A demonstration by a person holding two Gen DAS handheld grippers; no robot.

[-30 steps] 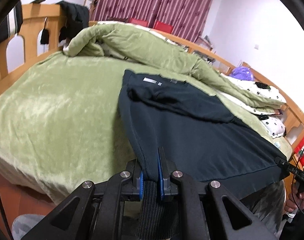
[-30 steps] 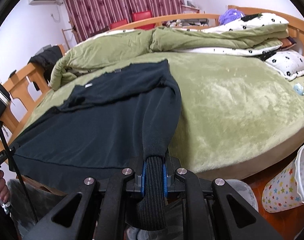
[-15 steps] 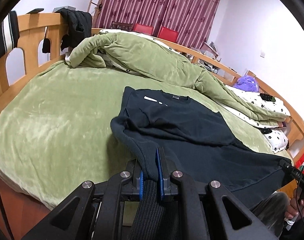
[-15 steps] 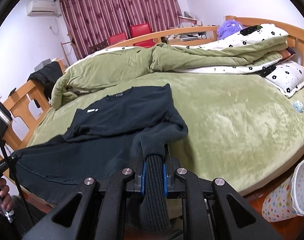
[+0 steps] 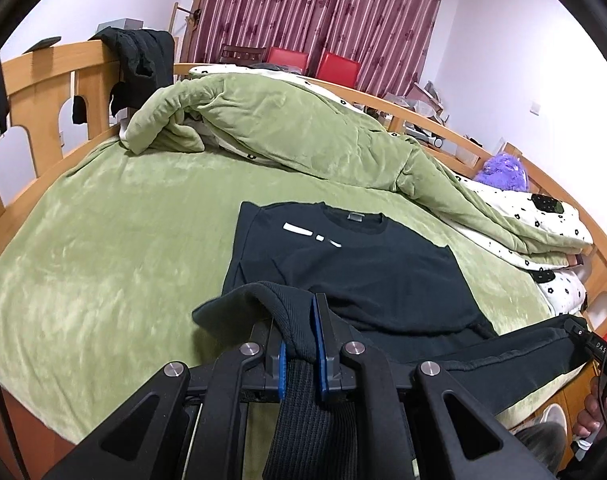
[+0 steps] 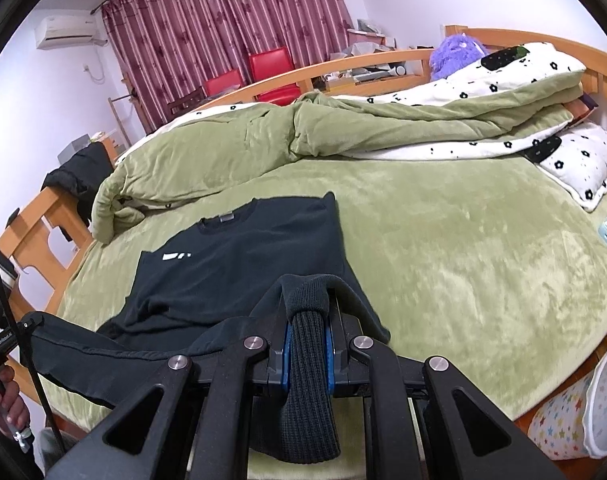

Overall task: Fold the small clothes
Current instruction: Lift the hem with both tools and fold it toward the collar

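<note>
Each tool (image 5: pixel 299 344) (image 6: pixel 308 344) clamps the black sweater's (image 5: pixel 367 264) ribbed hem, raised off the bed (image 5: pixel 103 240).

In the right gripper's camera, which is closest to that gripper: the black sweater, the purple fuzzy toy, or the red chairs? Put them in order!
1. Black sweater: its ribbed hem is pinched in the right gripper.
2. Purple fuzzy toy: upper right, on the bed's far side.
3. Red chairs: beyond the bed rail, by the curtain.

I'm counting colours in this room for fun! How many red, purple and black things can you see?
Red: 2, chair and chair
Purple: 1, fluffy toy
Black: 2, sweater and jacket on the bed frame
Total: 5
</note>
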